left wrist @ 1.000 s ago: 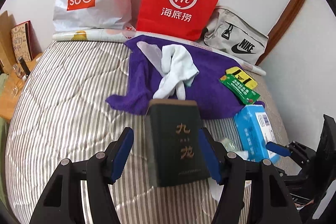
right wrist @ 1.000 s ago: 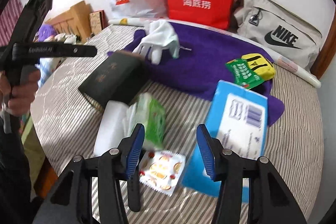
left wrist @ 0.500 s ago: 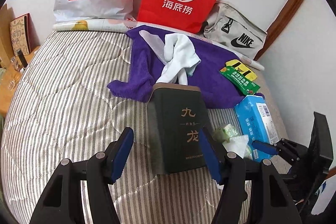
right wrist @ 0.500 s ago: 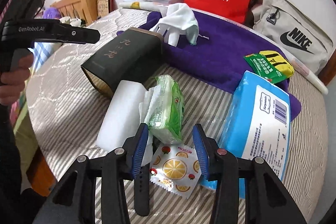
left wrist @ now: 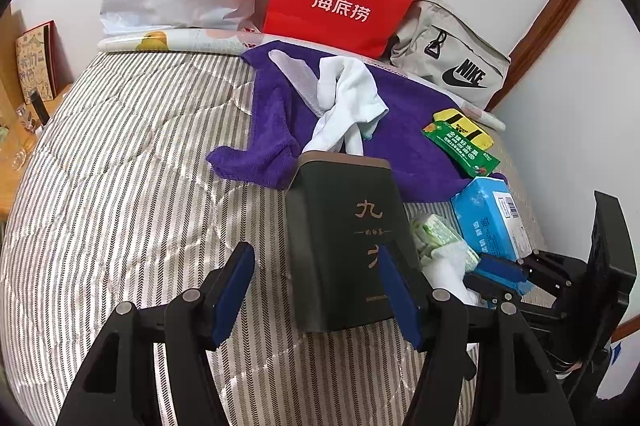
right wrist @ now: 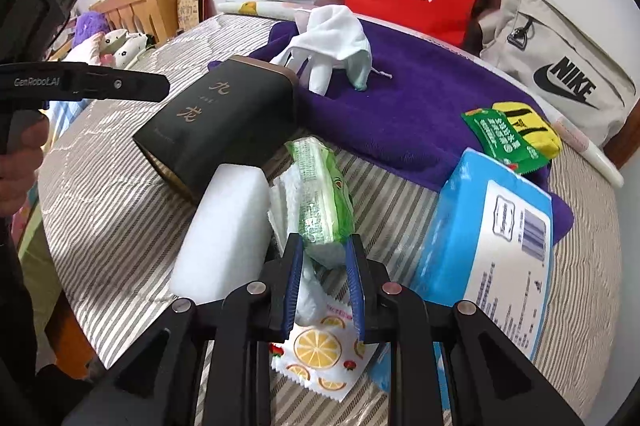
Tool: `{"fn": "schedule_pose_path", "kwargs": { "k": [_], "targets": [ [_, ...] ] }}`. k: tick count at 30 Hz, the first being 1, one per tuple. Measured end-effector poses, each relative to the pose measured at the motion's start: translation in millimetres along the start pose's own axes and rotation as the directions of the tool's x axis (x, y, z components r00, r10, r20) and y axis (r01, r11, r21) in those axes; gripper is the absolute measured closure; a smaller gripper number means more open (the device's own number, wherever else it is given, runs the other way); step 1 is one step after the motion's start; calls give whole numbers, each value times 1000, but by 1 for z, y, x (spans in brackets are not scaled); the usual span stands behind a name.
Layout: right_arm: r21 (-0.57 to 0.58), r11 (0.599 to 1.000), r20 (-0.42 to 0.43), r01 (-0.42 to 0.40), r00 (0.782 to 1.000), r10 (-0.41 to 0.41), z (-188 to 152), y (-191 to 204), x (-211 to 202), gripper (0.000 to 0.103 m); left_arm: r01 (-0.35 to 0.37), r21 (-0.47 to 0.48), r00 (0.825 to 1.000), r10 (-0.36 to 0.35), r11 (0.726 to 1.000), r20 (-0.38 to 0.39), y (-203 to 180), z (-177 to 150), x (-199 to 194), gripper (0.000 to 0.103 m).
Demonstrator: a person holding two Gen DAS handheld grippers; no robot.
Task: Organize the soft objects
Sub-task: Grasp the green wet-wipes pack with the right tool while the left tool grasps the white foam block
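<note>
Striped quilted bedding covers the bed that carries everything, with shopping bags and a grey sling bag propped against the white wall behind it. Take the dark green box lying on its side as the landmark: the green tissue pack stands on edge just beside the box's near end, between a white foam block and a blue wipes pack, and touches loose white tissue beneath it.

The right hand-held gripper has just been closing its jaws, and its blue pads now pinch the pack's near end. The left hand-held gripper hangs spread, its right pad over the box's edge, gripping nothing.

The pack is thin crinkly film, green and clear, printed with a pattern I cannot read, with white tissues showing through and its lower end bulging where it is squeezed. It should be very light and soft, giving under pressure, and the glossy film may slide. Judging by this, a grip across the thick middle would hold more surely than one on the sagging end, where the film could slip out.
</note>
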State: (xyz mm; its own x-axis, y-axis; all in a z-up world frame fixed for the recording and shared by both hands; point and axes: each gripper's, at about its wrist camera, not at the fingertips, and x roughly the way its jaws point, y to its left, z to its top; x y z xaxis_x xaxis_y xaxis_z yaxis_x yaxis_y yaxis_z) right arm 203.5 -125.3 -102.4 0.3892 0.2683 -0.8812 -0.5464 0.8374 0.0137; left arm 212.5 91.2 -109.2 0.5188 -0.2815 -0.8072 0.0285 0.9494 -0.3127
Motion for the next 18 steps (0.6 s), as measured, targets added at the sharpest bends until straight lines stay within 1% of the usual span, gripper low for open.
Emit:
{"fn": "schedule_pose_path", "kwargs": {
  "k": [1, 2, 4, 8, 10, 11, 13, 16, 18],
  "targets": [
    [-4, 1000, -3, 3, 1000, -3, 1, 1, 2, 69, 0, -5, 1000, 0, 1000, 0, 1, 0, 1, 41],
    [-8, 1000, -5, 4, 1000, -4, 2, 2, 5, 66, 1, -9, 1000, -1, 1000, -1, 2, 1, 1, 41],
    [-13, 1000, -11, 4, 1000, -4, 4, 3, 10, 65, 5, -13, 1000, -5, 1000, -8, 2, 1, 3, 41],
    [-6, 1000, -1, 14, 1000, -14, 7, 1, 11, 66, 1, 4, 1000, -1, 1000, -15, 1, -2, 4, 41],
    [8, 1000, 38, -27, 999, 27, 8, -3, 1, 80, 4, -1, 1000, -4, 1000, -13, 2, -2, 4, 41],
    [23, 998, 44, -59, 997, 58, 9, -5, -2, 80, 6, -5, 1000, -6, 1000, -14, 3, -2, 4, 41],
    [34, 994, 27, -106, 994, 105, 9, -9, -3, 80, 7, -10, 1000, -8, 1000, -15, 4, -1, 5, 41],
    [45, 995, 46, -92, 995, 90, 10, -12, -6, 80, 7, -3, 1000, -7, 1000, -17, 3, -2, 5, 41],
    [67, 993, 36, -98, 995, 95, 13, -17, -2, 77, 7, 0, 1000, -7, 1000, -17, 3, -3, 5, 41]
  ]
}}
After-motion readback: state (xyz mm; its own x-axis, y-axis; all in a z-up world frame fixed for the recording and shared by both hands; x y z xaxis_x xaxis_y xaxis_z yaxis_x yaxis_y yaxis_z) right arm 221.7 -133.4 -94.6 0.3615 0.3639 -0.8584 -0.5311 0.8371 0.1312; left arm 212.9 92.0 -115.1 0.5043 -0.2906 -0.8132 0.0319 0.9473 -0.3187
